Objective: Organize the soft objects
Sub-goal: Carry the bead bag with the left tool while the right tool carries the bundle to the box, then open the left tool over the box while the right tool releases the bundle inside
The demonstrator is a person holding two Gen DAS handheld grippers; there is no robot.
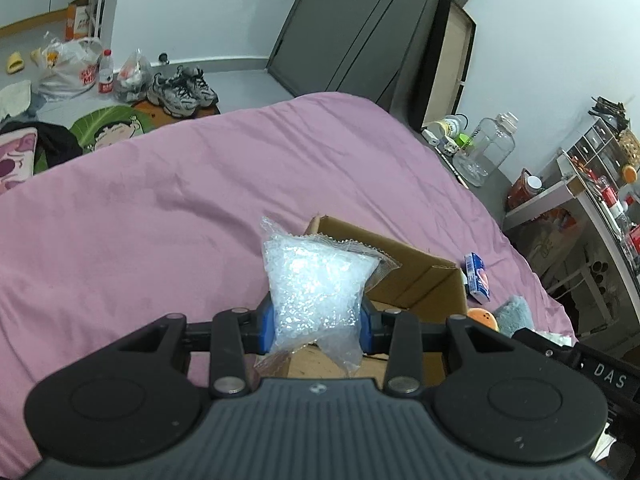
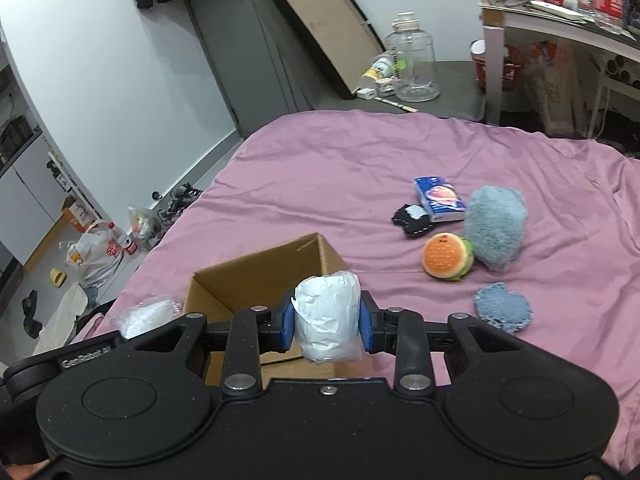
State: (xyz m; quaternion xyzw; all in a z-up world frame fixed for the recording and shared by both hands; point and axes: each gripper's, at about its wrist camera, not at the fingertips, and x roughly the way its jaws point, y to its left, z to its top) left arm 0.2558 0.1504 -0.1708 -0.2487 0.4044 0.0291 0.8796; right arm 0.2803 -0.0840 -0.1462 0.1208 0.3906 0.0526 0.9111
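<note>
My left gripper (image 1: 316,322) is shut on a clear bag of white filling (image 1: 316,280) and holds it above the near side of the open cardboard box (image 1: 420,276). My right gripper (image 2: 326,318) is shut on a white plastic-wrapped roll (image 2: 326,316) just above the box (image 2: 256,276). The bag also shows in the right wrist view (image 2: 148,316), at the box's left. On the pink bed sheet (image 2: 360,160) lie a burger plush (image 2: 448,257), a fluffy blue plush (image 2: 496,226), a denim patch (image 2: 503,307), a tissue pack (image 2: 439,199) and a small black item (image 2: 412,218).
The bed (image 1: 160,208) fills most of the view. Beyond it stand a big clear jug (image 2: 414,64), a leaning dark tray (image 2: 328,20) and a cluttered desk (image 2: 560,20). On the floor are shoes (image 1: 182,90), plastic bags (image 1: 68,68) and a bottle (image 1: 106,72).
</note>
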